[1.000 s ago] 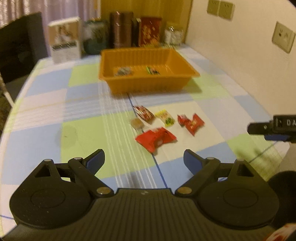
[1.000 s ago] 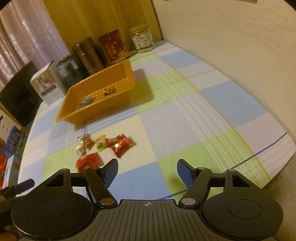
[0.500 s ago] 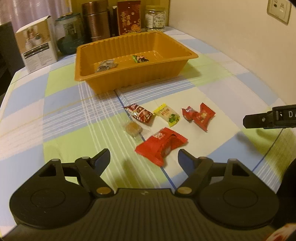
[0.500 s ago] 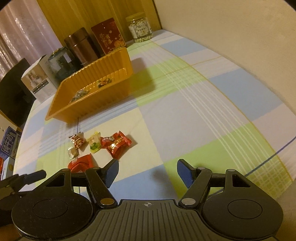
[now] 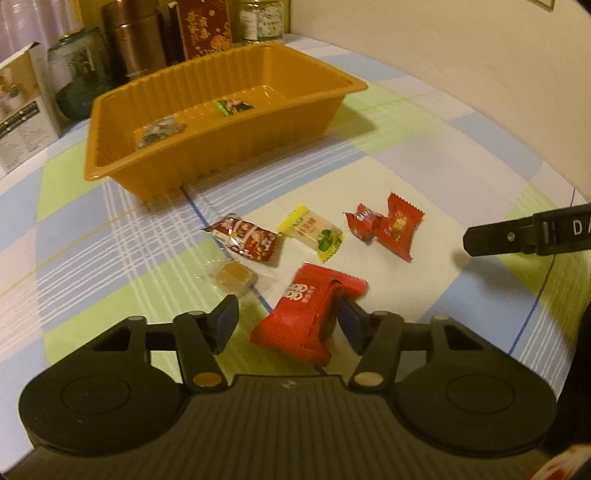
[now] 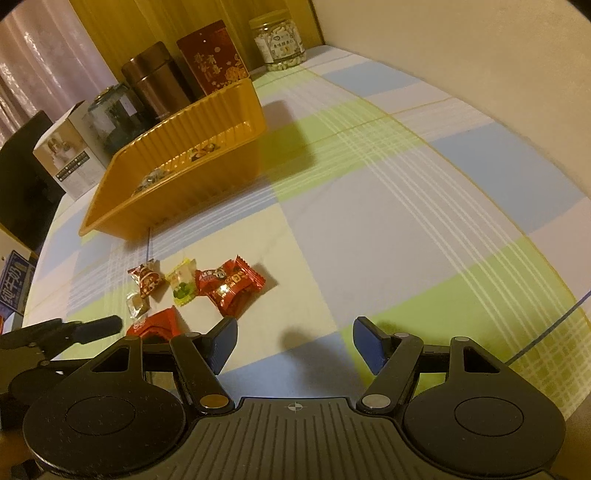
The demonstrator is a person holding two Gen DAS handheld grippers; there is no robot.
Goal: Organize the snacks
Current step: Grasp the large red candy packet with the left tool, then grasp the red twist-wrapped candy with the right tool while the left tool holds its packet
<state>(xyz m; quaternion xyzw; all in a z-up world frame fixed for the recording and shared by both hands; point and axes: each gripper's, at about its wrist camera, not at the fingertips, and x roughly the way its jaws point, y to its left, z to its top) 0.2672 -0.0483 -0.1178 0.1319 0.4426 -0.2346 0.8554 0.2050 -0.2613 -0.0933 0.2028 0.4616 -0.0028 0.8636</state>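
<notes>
while your left gripper [image 5: 286,319] closes, the large red snack packet [image 5: 308,317] lies between its fingers, touching the right one; your right gripper [image 6: 293,341] stands wide, holding nothing.

A table covered by a checked cloth [image 6: 388,192] is shown beneath warm, dim light. A cream wall [image 6: 461,55] fills the upper right; wood panelling [image 6: 122,26] and a pale curtain [image 6: 40,48] occupy the upper left.
</notes>
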